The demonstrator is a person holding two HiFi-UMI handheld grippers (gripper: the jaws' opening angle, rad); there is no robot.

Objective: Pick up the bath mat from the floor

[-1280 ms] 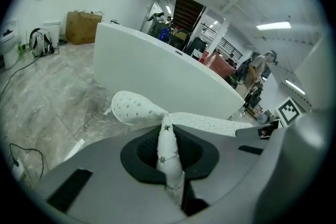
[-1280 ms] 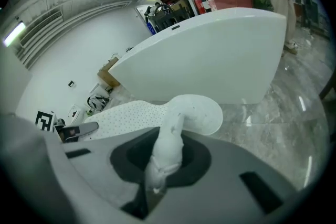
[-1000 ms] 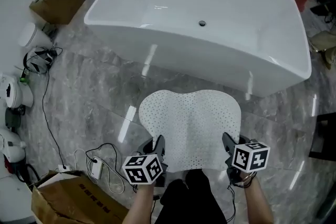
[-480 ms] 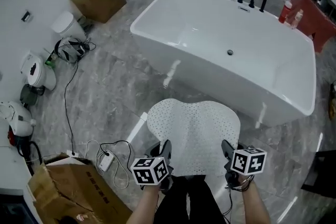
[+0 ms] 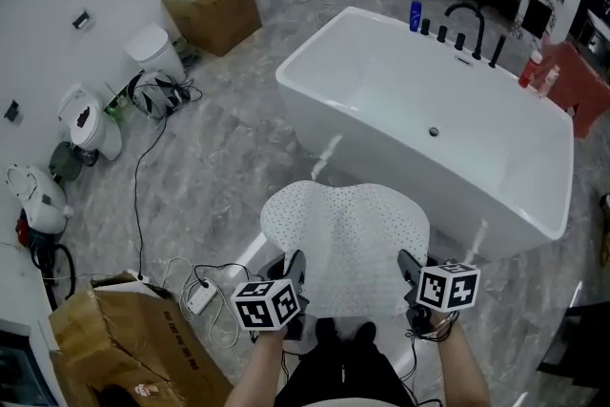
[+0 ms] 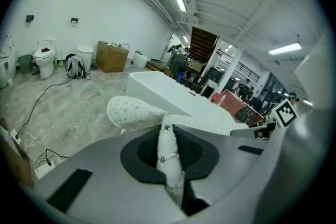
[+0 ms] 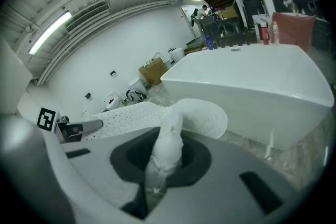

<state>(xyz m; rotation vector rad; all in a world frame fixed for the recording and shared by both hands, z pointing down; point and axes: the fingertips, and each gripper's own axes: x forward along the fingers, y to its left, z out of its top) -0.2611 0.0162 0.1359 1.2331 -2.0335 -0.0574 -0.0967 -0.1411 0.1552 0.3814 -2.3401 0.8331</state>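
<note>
Compared with a second ago, the white, dotted bath mat (image 5: pixel 345 248) sits higher. Both hands have risen with it, and much more of the room shows around the tub than before. The pinch on the mat's near edge is unchanged.

There is one bath mat, held out in the air in front of the person, above the grey marble floor (image 5: pixel 219 176) and just short of the one white bathtub (image 5: pixel 381 81). Its far edge curls downward. There are two cardboard boxes: one (image 5: pixel 214 10) by the far wall and one (image 5: pixel 124 338) at the person's left. One blue bottle (image 5: pixel 416 14) stands on the tub's far rim.

There are two grippers. The left gripper (image 5: pixel 294 264) has its jaws pressed together on the mat's near left corner, with a fold of white mat squeezed between them. The right gripper (image 5: pixel 408 264) pinches the near right corner in the same way.

Both forearms reach forward side by side, well apart. The grippers slant forward and down, and each marker cube faces up.
</note>
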